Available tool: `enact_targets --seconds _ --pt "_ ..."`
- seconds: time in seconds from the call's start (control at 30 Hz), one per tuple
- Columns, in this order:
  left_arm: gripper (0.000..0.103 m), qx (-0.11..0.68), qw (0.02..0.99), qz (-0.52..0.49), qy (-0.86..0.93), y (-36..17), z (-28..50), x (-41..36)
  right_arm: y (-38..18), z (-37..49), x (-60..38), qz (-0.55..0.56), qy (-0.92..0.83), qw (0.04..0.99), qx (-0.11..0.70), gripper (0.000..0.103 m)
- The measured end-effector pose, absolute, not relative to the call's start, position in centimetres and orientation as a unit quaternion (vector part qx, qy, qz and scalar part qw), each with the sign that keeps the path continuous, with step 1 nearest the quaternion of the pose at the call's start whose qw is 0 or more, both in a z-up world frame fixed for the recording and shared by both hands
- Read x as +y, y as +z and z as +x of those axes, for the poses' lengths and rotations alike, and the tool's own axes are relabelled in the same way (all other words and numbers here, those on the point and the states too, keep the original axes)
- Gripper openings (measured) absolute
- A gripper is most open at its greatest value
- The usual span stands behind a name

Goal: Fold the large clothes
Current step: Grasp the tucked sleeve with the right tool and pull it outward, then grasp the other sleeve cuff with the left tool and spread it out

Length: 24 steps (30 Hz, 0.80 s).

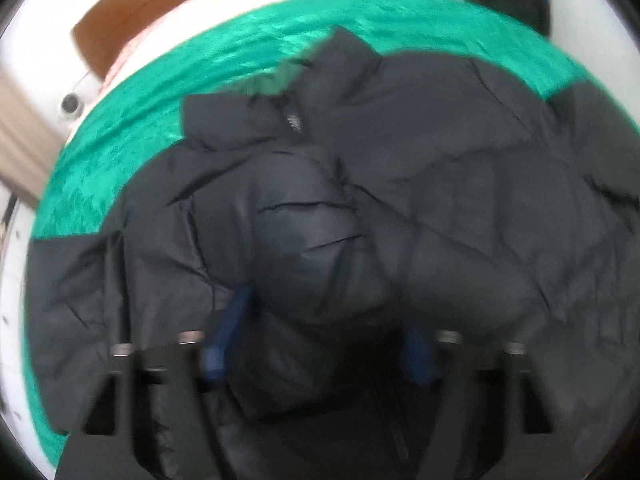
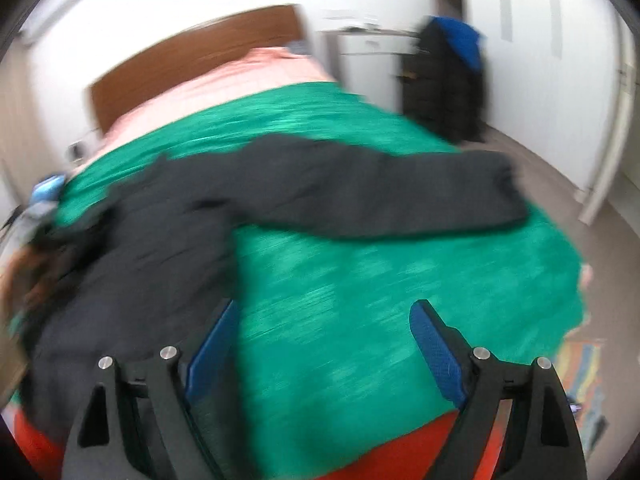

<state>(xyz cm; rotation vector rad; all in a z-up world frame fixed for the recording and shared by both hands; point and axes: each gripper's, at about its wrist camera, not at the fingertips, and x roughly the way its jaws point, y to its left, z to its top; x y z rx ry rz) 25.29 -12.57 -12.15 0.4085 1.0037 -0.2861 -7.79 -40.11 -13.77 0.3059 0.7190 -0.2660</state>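
A large black puffer jacket [image 1: 440,160] lies spread on a green blanket [image 1: 200,60], collar toward the headboard. In the left wrist view a puffy fold of it bulges up between the blue pads [image 1: 226,328], and my left gripper [image 1: 326,312] is shut on that fold. The right wrist view shows the jacket [image 2: 168,232] at the left, with one sleeve [image 2: 400,196] stretched out to the right. My right gripper [image 2: 326,308] hangs open above bare green blanket [image 2: 360,272], right of the jacket's body, with nothing between its fingers. Both views are blurred.
The bed has a brown headboard [image 2: 192,60] and pink sheet [image 2: 248,76] beyond the blanket. A white cabinet [image 2: 360,60] and hanging dark and blue clothes [image 2: 448,80] stand at the far right. Grey floor [image 2: 560,168] lies right of the bed, red fabric [image 2: 400,448] at its near edge.
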Motion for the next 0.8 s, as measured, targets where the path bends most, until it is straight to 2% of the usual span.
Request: enact_targets --seconds 0.03,0.2,0.33,0.4,0.53,0.6,0.7,0.77,0.8 --pt "0.026 0.463 0.857 0.185 -0.13 -11.2 25.2 -11.6 -13.8 -8.0 -38.5 0.142 -0.114 0.921 0.346 0.086" --pt "0.019 0.425 0.892 0.098 -0.123 -4.5 24.2 -3.9 -13.9 -8.0 -32.7 0.097 -0.045 0.94 0.324 0.086" --pt "0.014 0.386 0.922 0.015 -0.033 1.8 23.0 9.7 -13.4 -7.7 -31.9 0.087 -0.034 0.949 0.302 0.086" --pt "0.014 0.382 0.924 -0.021 0.014 2.6 22.4 15.9 -13.1 -8.0 -30.9 0.086 -0.033 0.952 0.293 0.086" --pt "0.014 0.395 0.897 -0.104 0.169 0.5 20.3 31.6 -13.0 -8.2 -30.2 0.083 -0.026 0.951 0.298 0.086" --pt "0.014 0.405 0.876 -0.112 0.238 -1.6 19.1 37.0 -12.8 -8.6 -29.9 0.082 -0.021 0.949 0.303 0.086" --pt "0.014 0.43 0.839 -0.146 0.301 -5.3 17.3 42.9 -12.8 -8.5 -29.3 0.08 -0.015 0.947 0.312 0.086" --pt "0.017 0.451 0.816 -0.171 0.318 -7.4 16.6 45.2 -12.8 -8.5 -29.1 0.077 -0.015 0.945 0.316 0.086" --pt "0.023 0.458 0.807 -0.18 0.326 -8.3 16.2 45.9 -12.8 -8.6 -29.1 0.076 -0.016 0.945 0.319 0.086"
